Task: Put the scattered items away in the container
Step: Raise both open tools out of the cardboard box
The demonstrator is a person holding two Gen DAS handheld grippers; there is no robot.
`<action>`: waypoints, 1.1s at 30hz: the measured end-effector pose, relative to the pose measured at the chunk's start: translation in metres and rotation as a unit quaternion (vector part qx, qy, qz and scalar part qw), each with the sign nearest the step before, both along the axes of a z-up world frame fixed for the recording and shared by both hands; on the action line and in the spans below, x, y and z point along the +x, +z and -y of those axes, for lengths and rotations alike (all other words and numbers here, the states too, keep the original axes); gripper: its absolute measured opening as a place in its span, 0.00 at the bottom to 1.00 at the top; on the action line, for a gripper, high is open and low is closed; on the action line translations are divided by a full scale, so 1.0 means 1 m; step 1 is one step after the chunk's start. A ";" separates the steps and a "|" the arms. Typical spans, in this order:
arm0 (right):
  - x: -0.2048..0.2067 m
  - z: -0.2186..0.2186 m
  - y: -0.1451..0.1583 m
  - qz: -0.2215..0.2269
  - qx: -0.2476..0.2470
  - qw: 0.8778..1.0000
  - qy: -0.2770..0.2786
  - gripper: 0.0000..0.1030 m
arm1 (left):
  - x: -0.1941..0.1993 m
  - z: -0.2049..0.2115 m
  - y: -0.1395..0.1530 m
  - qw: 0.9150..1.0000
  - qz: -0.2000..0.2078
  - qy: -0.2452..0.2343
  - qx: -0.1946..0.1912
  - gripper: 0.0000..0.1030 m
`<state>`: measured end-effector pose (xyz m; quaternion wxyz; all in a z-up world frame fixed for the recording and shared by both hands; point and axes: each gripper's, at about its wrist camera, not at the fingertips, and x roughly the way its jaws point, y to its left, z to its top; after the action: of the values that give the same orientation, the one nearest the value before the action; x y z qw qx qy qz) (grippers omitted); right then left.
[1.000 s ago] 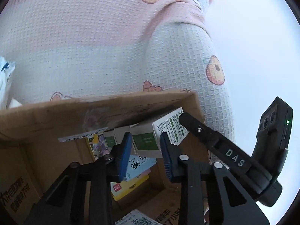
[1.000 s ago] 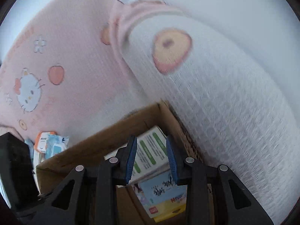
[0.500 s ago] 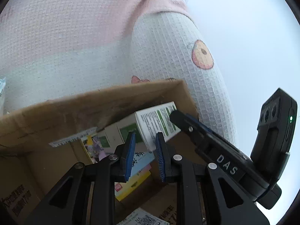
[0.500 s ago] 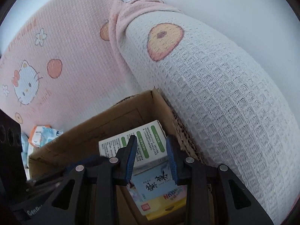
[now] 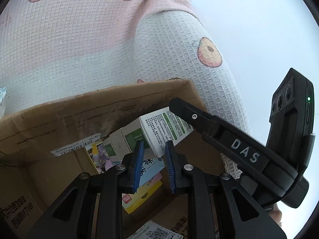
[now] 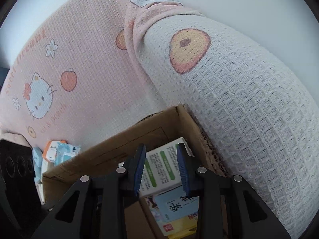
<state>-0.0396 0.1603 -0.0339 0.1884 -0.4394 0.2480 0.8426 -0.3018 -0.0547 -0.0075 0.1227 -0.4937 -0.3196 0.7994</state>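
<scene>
Right gripper (image 6: 161,166) over cardboard box (image 5: 83,109), jaws apart around white-green box (image 6: 165,169), maybe just let go. Left gripper (image 5: 153,165) jaws apart, holding nothing. Next: pull back, fetch blue packets (image 6: 57,153) lying beside box.

Both wrist cameras look forward and down, at close range, into the cardboard box (image 5: 83,117) (image 6: 111,149). Both views share the white-and-green carton (image 5: 167,127) (image 6: 163,169) and waffle blanket (image 5: 79,39) (image 6: 249,109).
</scene>
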 end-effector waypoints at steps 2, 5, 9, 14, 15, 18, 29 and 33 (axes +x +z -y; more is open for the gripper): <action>0.002 0.000 0.004 -0.002 0.001 1.000 -0.008 0.28 | 0.005 0.002 0.005 1.000 0.000 0.006 -0.005 0.24; 0.010 0.003 0.014 -0.011 0.011 1.000 -0.007 0.28 | 0.007 0.008 0.009 1.000 -0.011 0.016 -0.017 0.39; 0.025 0.017 0.027 0.005 0.040 0.999 -0.001 0.28 | 0.015 0.011 0.023 0.997 -0.043 0.027 -0.060 0.50; 0.042 0.032 0.030 0.023 0.036 0.999 0.005 0.28 | 0.024 0.006 0.031 0.994 -0.053 0.018 -0.091 0.52; 0.045 0.035 0.030 0.024 0.034 0.999 0.007 0.28 | 0.027 0.005 0.034 0.994 -0.055 0.016 -0.098 0.52; 0.053 0.042 0.030 0.034 0.045 0.998 0.012 0.29 | 0.037 -0.001 0.038 0.988 -0.074 0.003 -0.135 0.52; 0.092 0.089 0.036 0.039 0.063 0.997 -0.003 0.46 | 0.086 -0.002 0.057 0.958 -0.108 -0.084 -0.253 0.66; 0.100 0.119 0.033 0.080 0.093 0.992 -0.004 0.54 | 0.114 -0.002 0.065 0.941 -0.138 -0.093 -0.294 0.67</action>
<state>0.0605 0.0415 -0.0012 0.2507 -0.4850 0.1542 0.8235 -0.1878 -0.0528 0.0574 0.0892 -0.4204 -0.0031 0.9029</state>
